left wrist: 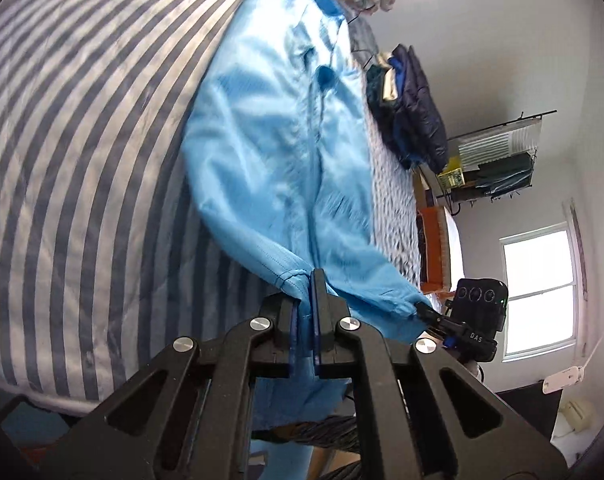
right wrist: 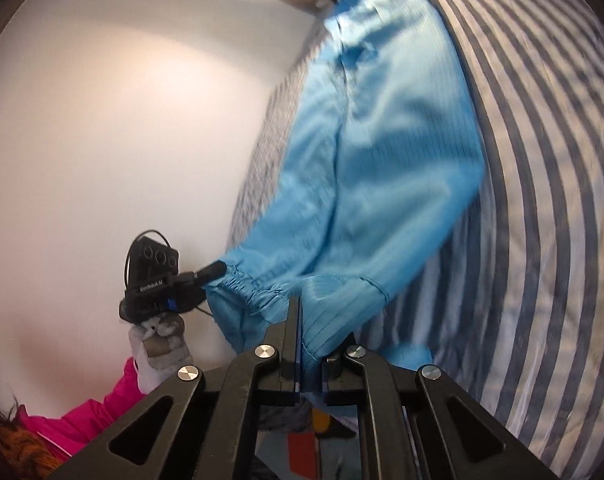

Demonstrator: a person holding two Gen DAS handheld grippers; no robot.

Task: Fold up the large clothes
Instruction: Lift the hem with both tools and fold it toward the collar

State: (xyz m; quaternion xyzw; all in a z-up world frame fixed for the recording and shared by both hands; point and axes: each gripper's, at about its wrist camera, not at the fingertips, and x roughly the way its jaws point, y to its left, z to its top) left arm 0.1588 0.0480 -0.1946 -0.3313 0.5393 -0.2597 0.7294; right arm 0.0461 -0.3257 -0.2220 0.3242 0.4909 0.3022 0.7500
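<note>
A light blue shiny garment point(left wrist: 278, 128) lies stretched over a bed with a blue-and-white striped cover point(left wrist: 82, 160). My left gripper point(left wrist: 305, 292) is shut on its near hem, lifting the cloth off the bed. In the right wrist view my right gripper point(right wrist: 300, 320) is shut on the same garment point(right wrist: 381, 160), with blue fabric bunched between and over its fingers. Each view also shows the other gripper clamped on a gathered edge of the cloth: the right gripper point(left wrist: 423, 310), and the left gripper point(right wrist: 218, 269), which is held by a gloved hand point(right wrist: 158, 344).
A pile of dark blue clothes point(left wrist: 413, 112) sits at the far side of the bed. Beyond it are an orange item point(left wrist: 431, 248), a wire rack point(left wrist: 497, 160) and a window point(left wrist: 541, 292). A pink sleeve point(right wrist: 94, 408) shows against a white wall point(right wrist: 122, 140).
</note>
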